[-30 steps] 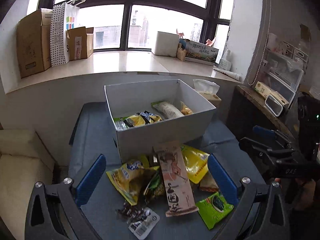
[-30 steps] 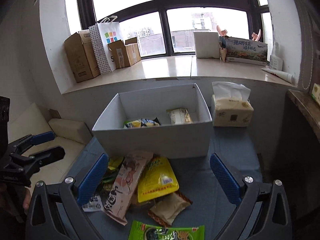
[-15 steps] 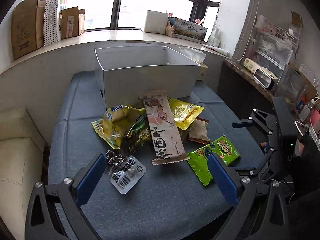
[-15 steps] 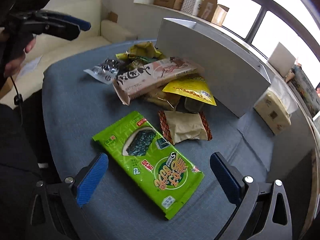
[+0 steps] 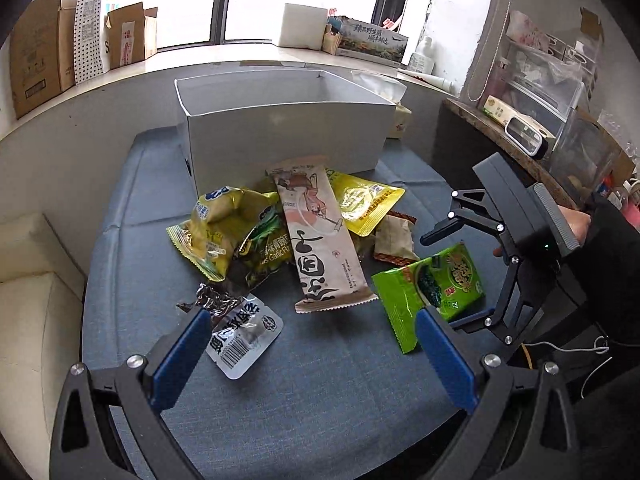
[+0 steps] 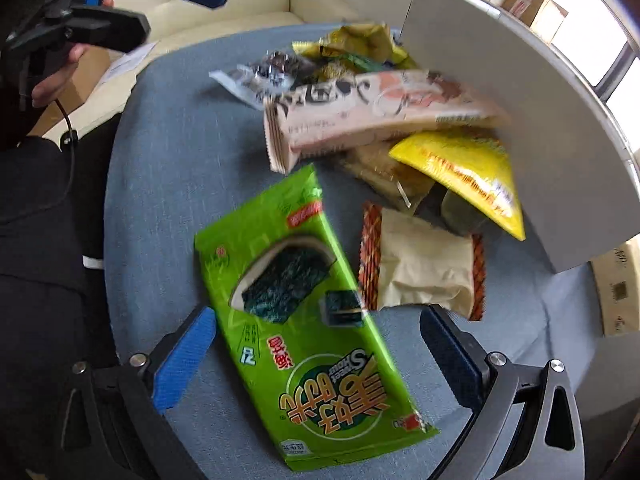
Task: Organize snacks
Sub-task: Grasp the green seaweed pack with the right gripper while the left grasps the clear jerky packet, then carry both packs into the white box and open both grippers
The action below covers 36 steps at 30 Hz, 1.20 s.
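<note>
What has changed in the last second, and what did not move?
The right gripper has swung down from facing the white cardboard box and now straddles the green seaweed snack packet, fingers open, nothing gripped. The left gripper has pulled back and lowered, open, near the clear barcode-labelled pouch. The snacks and box lie as before.

White box [image 5: 288,136] contents hidden (snack pile [image 6: 360,92] blurred)

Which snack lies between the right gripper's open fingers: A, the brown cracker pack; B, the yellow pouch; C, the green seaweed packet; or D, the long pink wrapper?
C: in the right wrist view, the green seaweed packet lies flat on the blue cushion between the open right gripper fingers.
</note>
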Available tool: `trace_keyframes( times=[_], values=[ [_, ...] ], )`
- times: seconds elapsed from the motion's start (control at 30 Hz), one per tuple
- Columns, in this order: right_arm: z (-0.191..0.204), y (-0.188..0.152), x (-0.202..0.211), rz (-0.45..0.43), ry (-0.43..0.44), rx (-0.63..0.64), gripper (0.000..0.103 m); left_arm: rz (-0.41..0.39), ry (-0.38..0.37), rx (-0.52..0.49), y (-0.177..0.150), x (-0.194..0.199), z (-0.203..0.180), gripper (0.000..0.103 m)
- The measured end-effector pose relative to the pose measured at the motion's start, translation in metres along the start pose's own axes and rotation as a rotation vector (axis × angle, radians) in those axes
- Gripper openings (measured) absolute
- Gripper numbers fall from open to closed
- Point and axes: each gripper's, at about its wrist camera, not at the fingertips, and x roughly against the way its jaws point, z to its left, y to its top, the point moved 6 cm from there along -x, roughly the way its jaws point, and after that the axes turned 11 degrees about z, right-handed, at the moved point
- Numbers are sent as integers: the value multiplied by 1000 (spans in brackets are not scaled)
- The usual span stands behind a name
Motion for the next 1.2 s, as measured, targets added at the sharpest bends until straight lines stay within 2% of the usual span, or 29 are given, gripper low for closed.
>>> trace_keyframes(
  times=[0.1,0.27,0.37,0.4,0.6,0.63,0.87,1.0,1.1,1.2],
  values=[
    [1,-3,-4,-9,75,-26,103,5,0,9,-1,-2,2,103],
    [1,-8,-4,-7,74,-100,102,23,13,19,-5,-8,5,103],
    [4,-14,2,-53,64,-142,88,28,23,15,-6,-9,8,103],
    [4,-17,7,-77,57,-165,77,30,27,15,-7,-10,9,103],
    [7,-41,19,-131,8,-299,75,57,42,42,-11,-19,23,103],
    [7,-45,25,-150,-14,-339,75,59,44,49,-12,-19,26,103],
    [7,-78,71,-301,4,-708,74,99,59,102,-14,-32,44,103],
    [-4,-93,96,-344,-61,-870,74,130,113,113,-11,-51,55,103],
    [-13,-101,106,-388,-28,-926,74,167,115,110,-7,-67,69,103],
    [-15,-101,101,-386,-4,-947,74,180,91,129,-2,-77,84,103]
  ],
)
